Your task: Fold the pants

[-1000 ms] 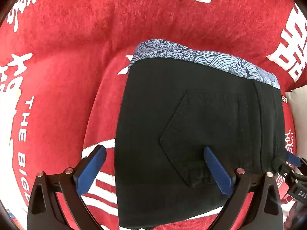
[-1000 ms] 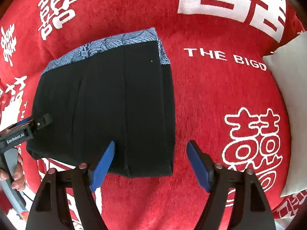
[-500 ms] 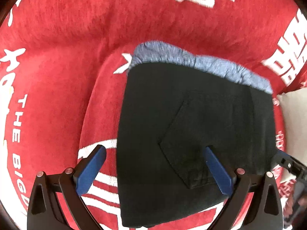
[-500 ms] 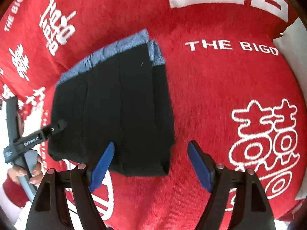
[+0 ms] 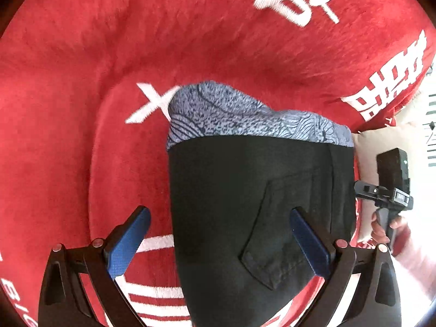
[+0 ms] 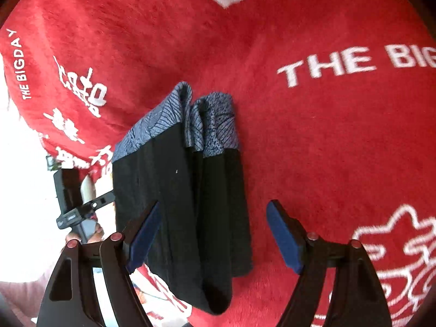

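Observation:
The black pants (image 5: 245,204) lie folded into a compact stack on the red blanket (image 5: 81,109), with a blue patterned waistband (image 5: 245,114) at the far edge and a back pocket (image 5: 283,231) on top. My left gripper (image 5: 218,242) is open and empty, its fingers straddling the stack's near left part. In the right wrist view the pants (image 6: 185,190) show stacked layers, with the waistband (image 6: 196,117) at the far end. My right gripper (image 6: 215,234) is open and empty over the stack's right edge.
The red blanket (image 6: 327,136) with white lettering covers the whole surface. A cream pillow (image 5: 381,147) lies at the right. The other gripper's handle and a hand show at the right in the left wrist view (image 5: 392,190) and at the left in the right wrist view (image 6: 76,204).
Both grippers have pulled back and swung outward from the folded pants, staying open. The pants lie still.

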